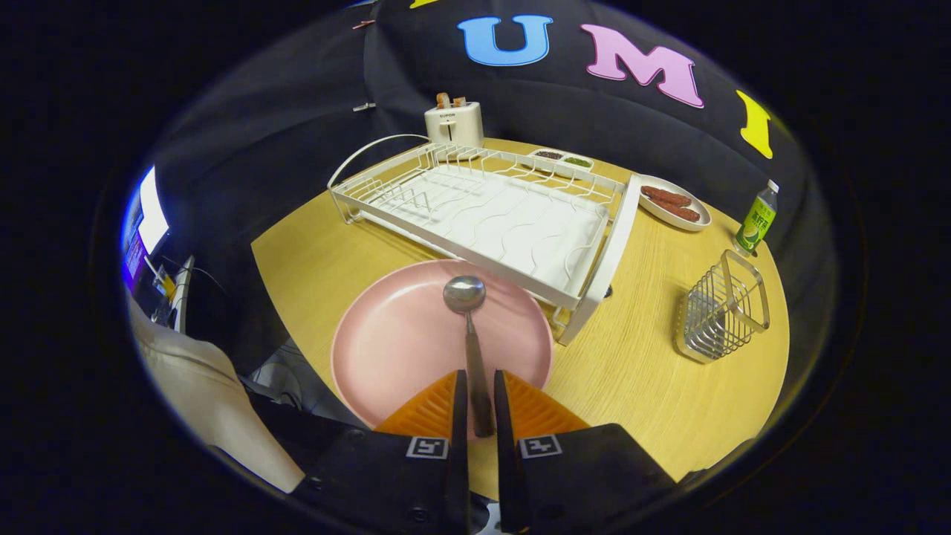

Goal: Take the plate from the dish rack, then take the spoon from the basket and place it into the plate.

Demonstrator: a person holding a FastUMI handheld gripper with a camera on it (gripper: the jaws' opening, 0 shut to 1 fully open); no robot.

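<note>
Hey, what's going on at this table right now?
A person's handheld tool is holding a spoon by its handle, both fingers closed on it, with the bowl end out over a pink plate on the wooden table. The white dish rack beyond stands empty, as does the wire basket to its right.
</note>
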